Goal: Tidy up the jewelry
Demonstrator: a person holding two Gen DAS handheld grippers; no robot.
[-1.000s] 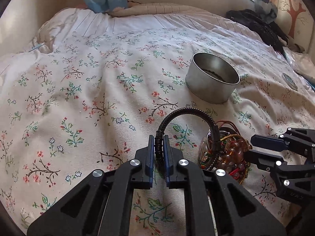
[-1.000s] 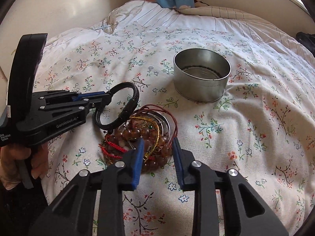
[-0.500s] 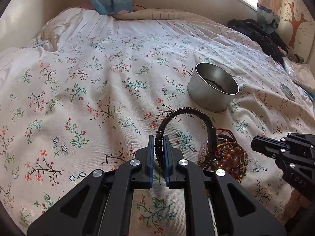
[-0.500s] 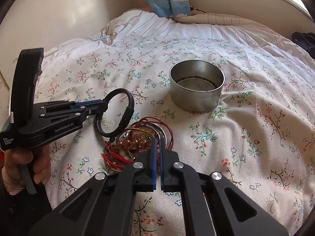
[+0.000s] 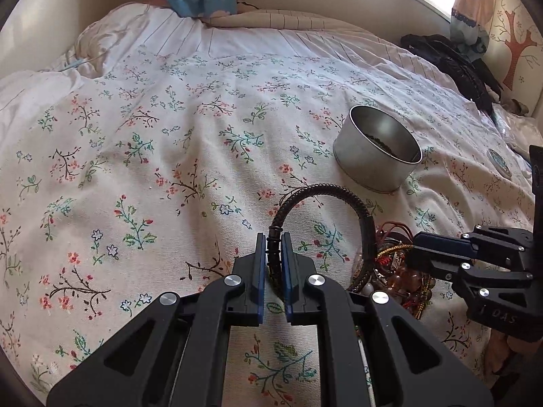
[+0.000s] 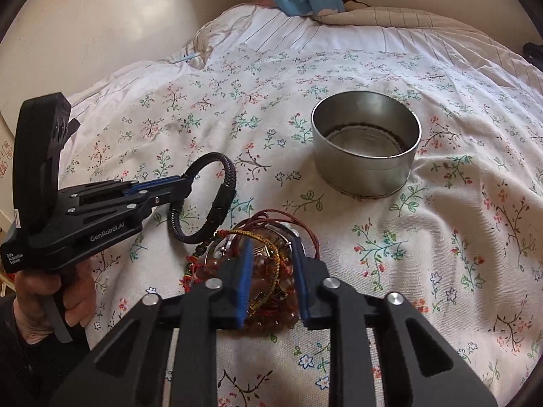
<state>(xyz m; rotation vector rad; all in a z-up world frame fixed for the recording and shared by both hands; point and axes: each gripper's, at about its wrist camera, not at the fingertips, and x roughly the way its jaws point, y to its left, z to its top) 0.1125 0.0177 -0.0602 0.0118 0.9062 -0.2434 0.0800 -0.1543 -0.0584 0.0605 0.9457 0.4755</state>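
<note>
Our right gripper [image 6: 271, 271], pressed together half a second ago, now spreads over the jewelry pile [image 6: 261, 268] mid-bed for another pick, while our left gripper [image 5: 271, 257] keeps pinching the black braided bracelet [image 5: 325, 193], lifted short of the tin [image 6: 366, 149]

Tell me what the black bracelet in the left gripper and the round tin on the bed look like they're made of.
Black bracelet: apparently braided leather or cord, matte woven texture, with darker ringed fittings at the left gripper.
Round tin: bare metal, probably steel or tinplate; brushed silver walls reflect light.
</note>
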